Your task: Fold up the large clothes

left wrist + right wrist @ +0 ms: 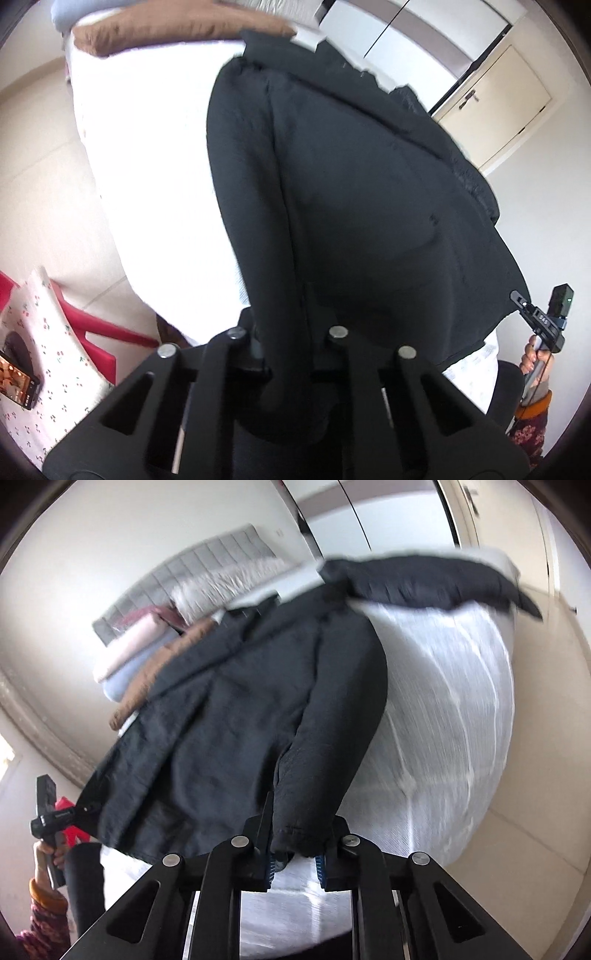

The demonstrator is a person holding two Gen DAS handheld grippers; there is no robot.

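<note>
In the left wrist view we look along our left gripper [291, 354] at a black coat [369, 192] spread over a white bed [159, 177]. A fold of the coat's hem drapes straight down between the two fingers, and the cloth hides their tips, so we cannot tell how far apart they stand or whether they pinch it. At the head of the bed lies a brown cushion [177, 29]. Down at the left stands a red chair [99, 332] with a flowered cloth [48, 332] thrown over it, and a phone [16, 380] rests on that cloth. A cream cupboard [495, 107] stands by the far wall. At the right edge we see our right gripper [517, 297] touching the coat's lower corner.

In the right wrist view our right gripper [295, 860] stands open, its blue-padded fingers [269, 864] well apart. The cuff of the coat's sleeve [325, 738] hangs into the gap between them, and neither pad presses on it. The black coat [221, 716] lies lengthwise on the bed [443, 716], with its other sleeve flung out toward the far edge. Beside the collar sits a pile of folded bedding [129, 653], with a furry pillow [221, 583] behind it against a grey headboard [192, 565]. At the left our left gripper [86, 808] meets the coat's lower corner; the picture is too blurred to show its grip.
</note>
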